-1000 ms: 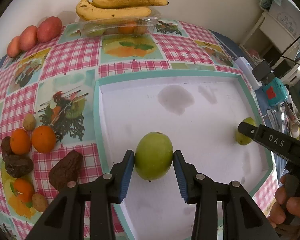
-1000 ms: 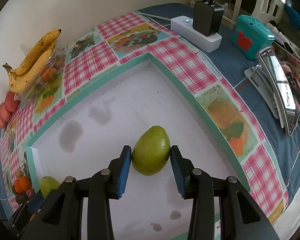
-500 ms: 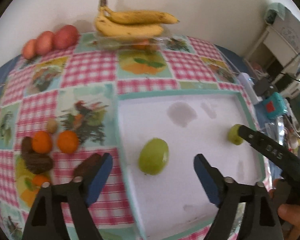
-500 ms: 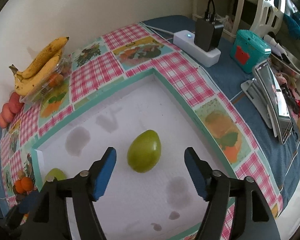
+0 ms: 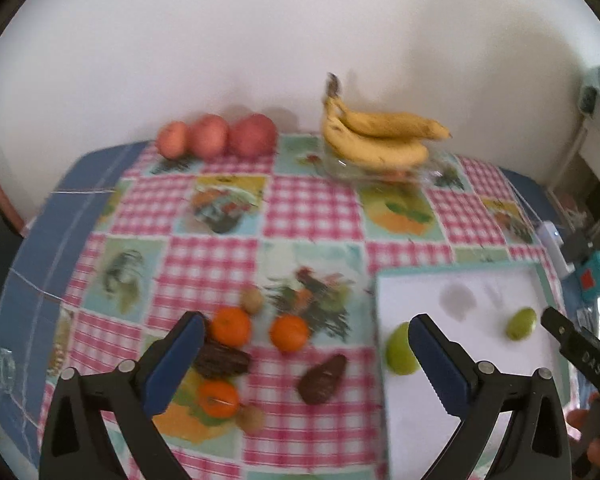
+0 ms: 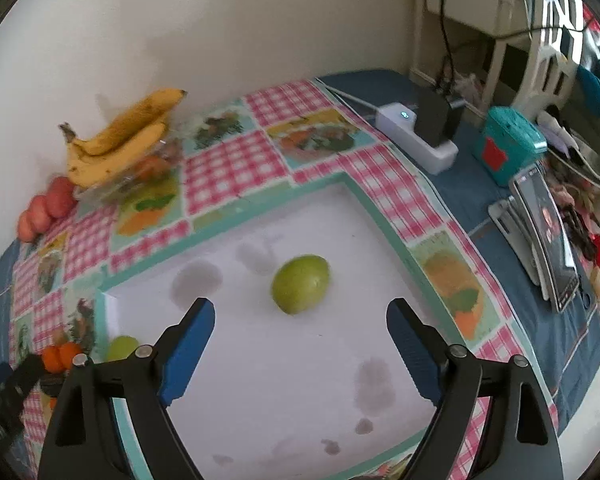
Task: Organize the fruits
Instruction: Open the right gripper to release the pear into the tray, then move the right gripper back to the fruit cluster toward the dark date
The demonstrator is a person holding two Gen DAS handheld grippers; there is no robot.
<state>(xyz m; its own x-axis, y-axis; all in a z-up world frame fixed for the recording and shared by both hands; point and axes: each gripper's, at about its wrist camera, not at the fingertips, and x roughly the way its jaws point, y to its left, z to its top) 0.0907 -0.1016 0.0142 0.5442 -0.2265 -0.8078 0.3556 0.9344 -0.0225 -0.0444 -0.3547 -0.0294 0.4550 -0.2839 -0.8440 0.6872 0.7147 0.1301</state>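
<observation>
**Both jaws released, two green fruits left lying on the white board**

Nearest the right wrist camera, the right gripper [image 6: 300, 344] has its jaws spread wide with nothing between them; they have just been opening. Just beyond its blue pads a green fruit [image 6: 300, 283] lies on the white board [image 6: 284, 380], clear of both pads. The board bears a few grey stains and has a teal edge.

In the left wrist view, the left gripper [image 5: 304, 360] also stands fully released, its jaws having just been opening, and it hangs over the checked cloth [image 5: 308, 208] rather than over the board. Between and below its pads lie three oranges [image 5: 289, 333], two dark brown wrinkled fruits [image 5: 323, 374] and a couple of small tan ones, all on the cloth. A second green fruit [image 5: 399, 350] rests at the near left part of the board, partly hidden behind the left gripper's right pad. The first green fruit shows farther right on the board, near the tip of the right gripper, which enters from the picture's right edge.

Farther back on the surface, a bunch of bananas [image 5: 380, 138] lies on top of a clear plastic box [image 5: 340, 168] close to the wall. Left of it, three red fruits [image 5: 214, 136] sit in a row against the wall. At the right, off the cloth, are a white power strip [image 6: 416, 136] and a teal box [image 6: 508, 144].
</observation>
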